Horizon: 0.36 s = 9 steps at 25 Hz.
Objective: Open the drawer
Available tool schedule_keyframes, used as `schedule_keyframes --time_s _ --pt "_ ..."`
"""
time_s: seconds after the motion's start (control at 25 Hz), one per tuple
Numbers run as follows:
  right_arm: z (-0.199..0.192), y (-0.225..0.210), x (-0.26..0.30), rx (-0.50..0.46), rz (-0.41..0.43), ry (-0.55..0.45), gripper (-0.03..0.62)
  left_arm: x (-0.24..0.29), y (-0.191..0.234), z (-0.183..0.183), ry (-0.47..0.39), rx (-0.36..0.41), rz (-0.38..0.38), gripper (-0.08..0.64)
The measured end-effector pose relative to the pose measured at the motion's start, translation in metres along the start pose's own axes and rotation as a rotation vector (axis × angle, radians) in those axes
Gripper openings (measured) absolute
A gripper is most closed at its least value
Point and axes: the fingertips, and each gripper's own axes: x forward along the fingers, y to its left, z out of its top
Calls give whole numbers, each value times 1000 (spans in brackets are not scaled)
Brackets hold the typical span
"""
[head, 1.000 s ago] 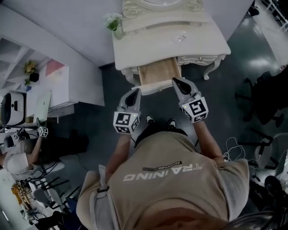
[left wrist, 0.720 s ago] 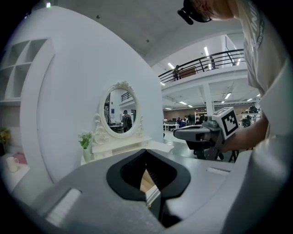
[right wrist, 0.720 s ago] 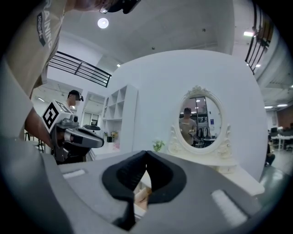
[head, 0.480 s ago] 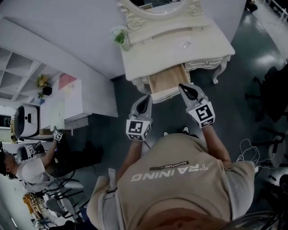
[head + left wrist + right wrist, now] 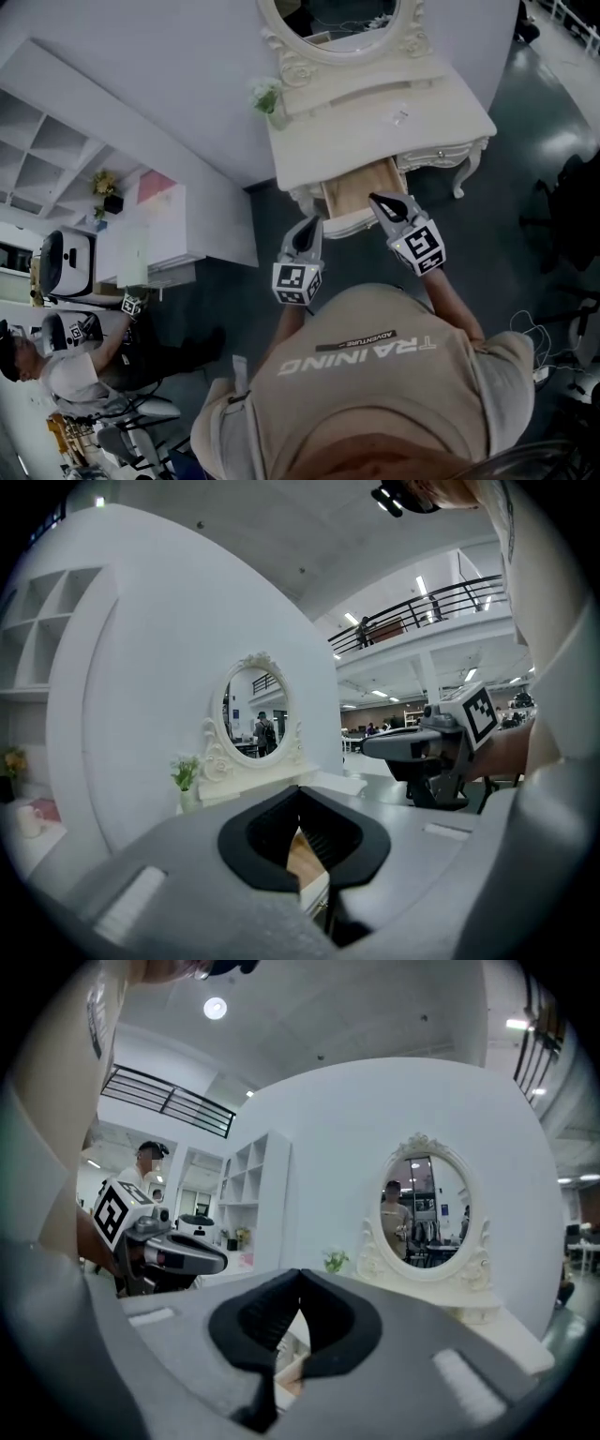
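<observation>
**A:** Entry one, the jaws?

**B:** Left gripper (image 5: 300,793): jaws clenched tip to tip, nothing between them. Pale drawer wood shows through the gap beneath. Right gripper (image 5: 300,1275): likewise clenched, empty.

**A:** Position, and the reason for it?

**B:** Both are held about level, pointing at the far counter (image 5: 375,141). The right tips sit at the near right corner of the drawer (image 5: 357,190), the left tips at the left end of its front panel. Contact with the wood: cannot tell. Judged reason: nothing is pinched, so the closed tips flank the front as if for hooking or steadying, not for a grip.

**A:** Entry two, the drawer?

**B:** Central under the counter top, drawn out toward the person. Light bare wood inside, no contents visible. Cream scalloped front panel. Task judged mostly or wholly done.

**A:** Surroundings?

**B:** Cream carved counter on curved legs. Oval mirror (image 5: 342,19) at the far edge. Potted plant (image 5: 267,95) at the far left. Small clear item to the right, unidentified.
</observation>
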Motion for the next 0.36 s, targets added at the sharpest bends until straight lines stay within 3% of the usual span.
schedule_keyframes --time_s 0.36 --pt "7 -20 33 -23 15 11 3 32 23 23 -31 -26 1 -2"
